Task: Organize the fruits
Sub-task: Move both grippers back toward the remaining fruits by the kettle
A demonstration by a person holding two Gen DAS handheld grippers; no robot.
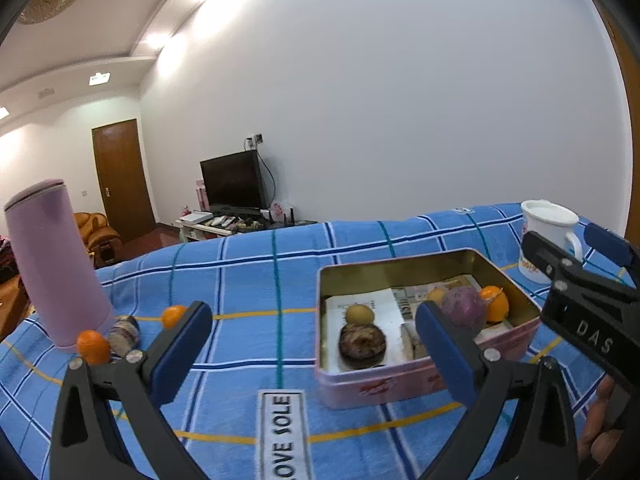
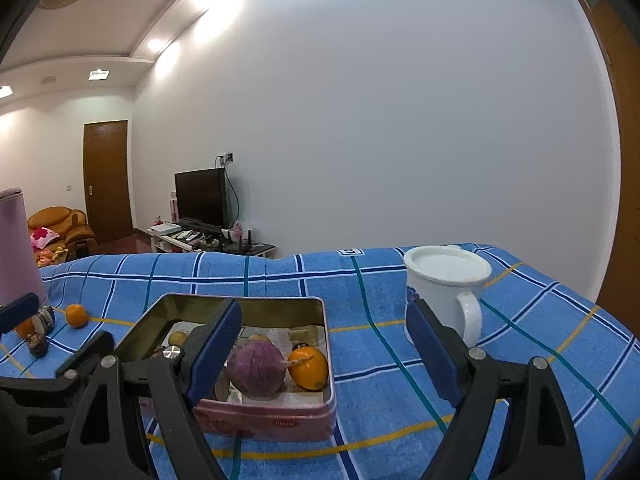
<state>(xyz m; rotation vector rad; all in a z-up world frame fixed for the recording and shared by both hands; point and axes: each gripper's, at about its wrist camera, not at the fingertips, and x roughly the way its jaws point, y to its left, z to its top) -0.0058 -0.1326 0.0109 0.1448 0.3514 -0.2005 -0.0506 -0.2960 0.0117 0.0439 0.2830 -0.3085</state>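
Observation:
A pink tin box (image 1: 400,388) (image 2: 280,424) stands on the blue checked cloth. It holds a purple round fruit (image 1: 464,306) (image 2: 256,368), an orange fruit (image 1: 496,304) (image 2: 309,367), a small yellow fruit (image 1: 359,314) and a dark brown one (image 1: 362,344). Two small oranges (image 1: 93,346) (image 1: 174,316) and a dark striped fruit (image 1: 124,334) lie on the cloth at the left. My left gripper (image 1: 312,356) is open and empty, above the cloth left of the box. My right gripper (image 2: 324,356) is open and empty, just before the box.
A tall pink flask (image 1: 56,264) stands at the left by the loose fruit. A white lidded mug (image 2: 448,288) (image 1: 548,236) stands right of the box. The cloth's far edge drops off toward a TV stand (image 2: 208,240).

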